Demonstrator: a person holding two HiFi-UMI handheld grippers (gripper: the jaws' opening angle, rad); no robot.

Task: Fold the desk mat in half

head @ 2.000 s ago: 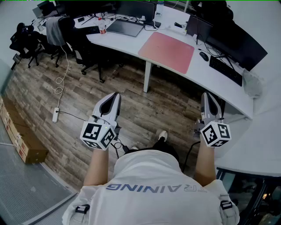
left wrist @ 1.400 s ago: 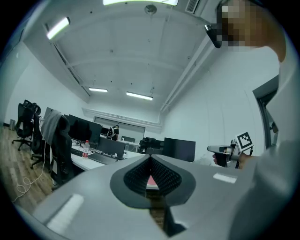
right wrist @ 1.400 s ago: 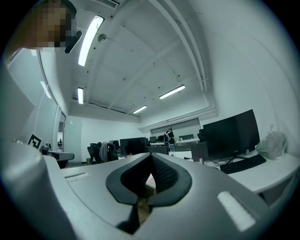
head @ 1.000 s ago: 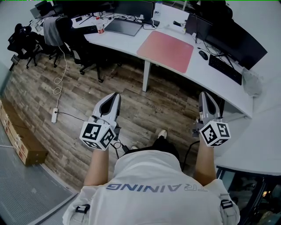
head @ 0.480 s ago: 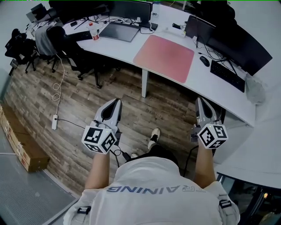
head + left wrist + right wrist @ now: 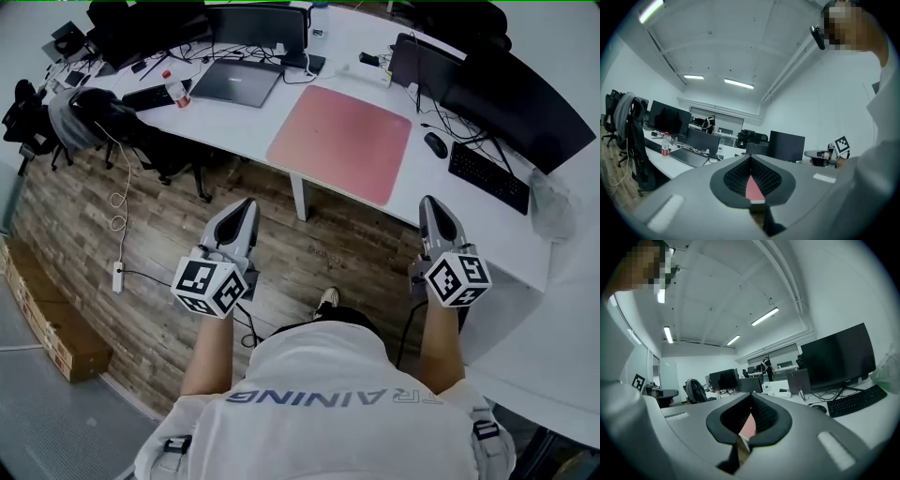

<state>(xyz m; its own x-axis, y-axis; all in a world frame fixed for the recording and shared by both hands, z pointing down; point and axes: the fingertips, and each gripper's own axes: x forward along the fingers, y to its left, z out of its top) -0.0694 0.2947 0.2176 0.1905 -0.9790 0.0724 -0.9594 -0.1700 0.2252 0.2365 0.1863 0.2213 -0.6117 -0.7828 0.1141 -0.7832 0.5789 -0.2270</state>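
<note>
Pink desk mat (image 6: 342, 141) lies flat on the white desk (image 6: 459, 192), ahead of both grippers and between their lines. Left gripper (image 6: 246, 204) and right gripper (image 6: 429, 202): jaws pressed together, holding nothing. Right seems marginally nearer the mat's near edge.

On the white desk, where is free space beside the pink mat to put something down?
Bare desk lies between the laptop and the left edge of the pink desk mat. A narrower strip runs between the mat and the keyboard, in front of the mouse. Behind the mat, the monitors crowd the desk.
</note>
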